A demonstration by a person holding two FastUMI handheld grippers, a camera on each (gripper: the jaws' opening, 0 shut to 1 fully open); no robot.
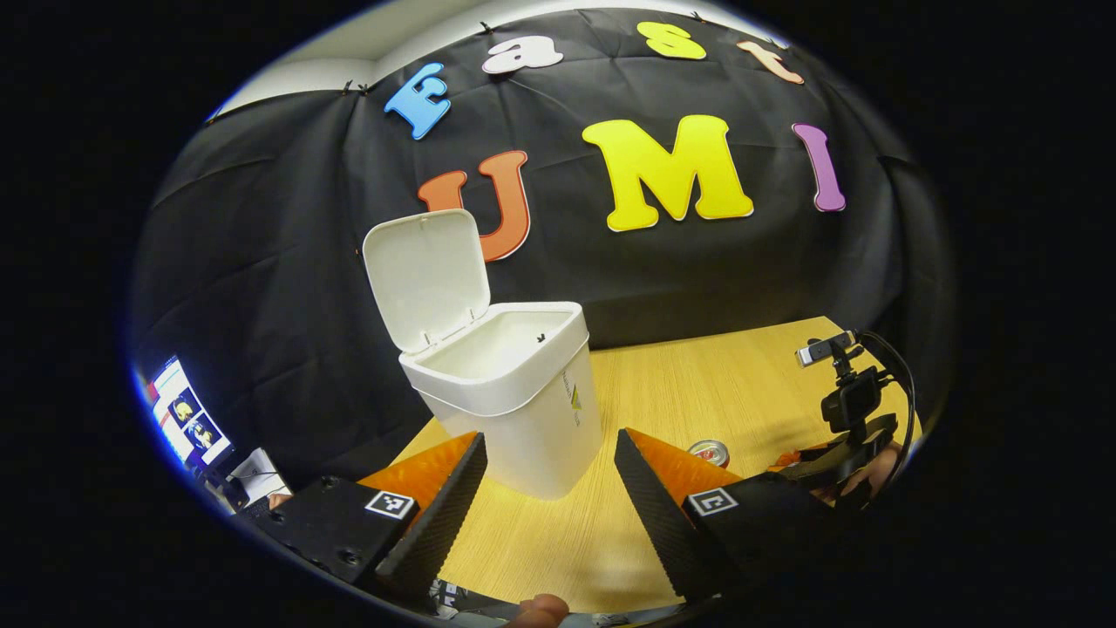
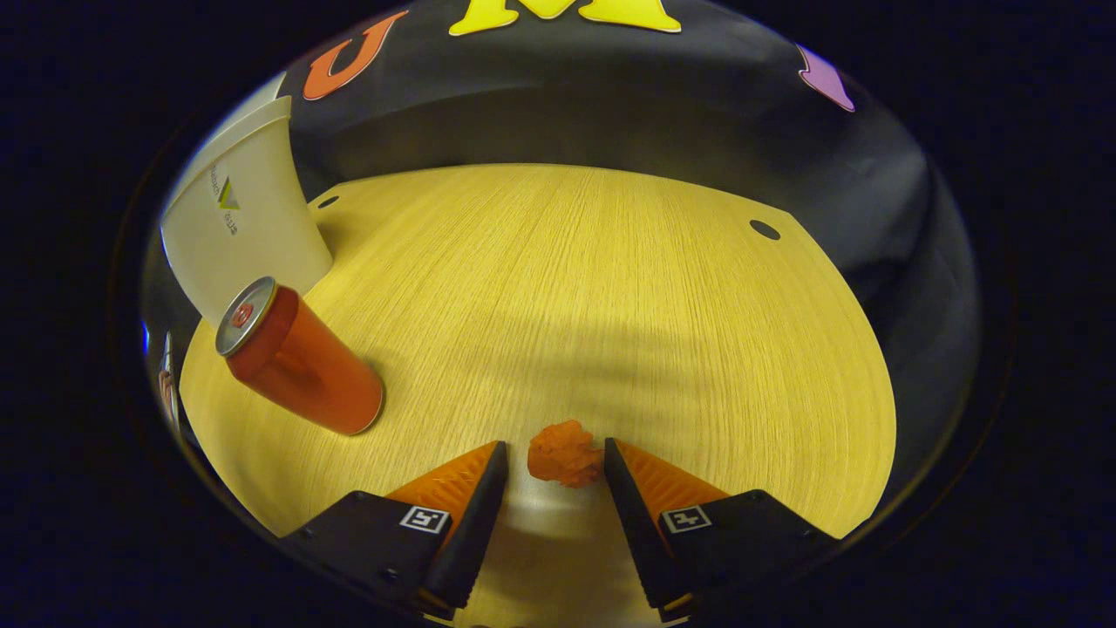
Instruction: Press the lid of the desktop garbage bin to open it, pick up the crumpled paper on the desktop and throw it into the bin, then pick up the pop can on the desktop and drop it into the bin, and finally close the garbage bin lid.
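Now both tools gape, right tool (image 2: 549, 458) straddling crumpled paper (image 2: 565, 453); bin (image 1: 514, 397) logo unreadable

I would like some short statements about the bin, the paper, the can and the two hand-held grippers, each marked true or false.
1. The bin's lid stands open above the garbage bin. True.
2. The crumpled paper already lies inside the bin. False: it lies on the table, between the open fingers of the right hand-held gripper.
3. The pop can stands on the table beside the bin. True.
4. The left hand-held gripper is shut on the pop can. False: its fingers are open and hold nothing; the bin stands ahead of them.
5. The right hand-held gripper is open. True.
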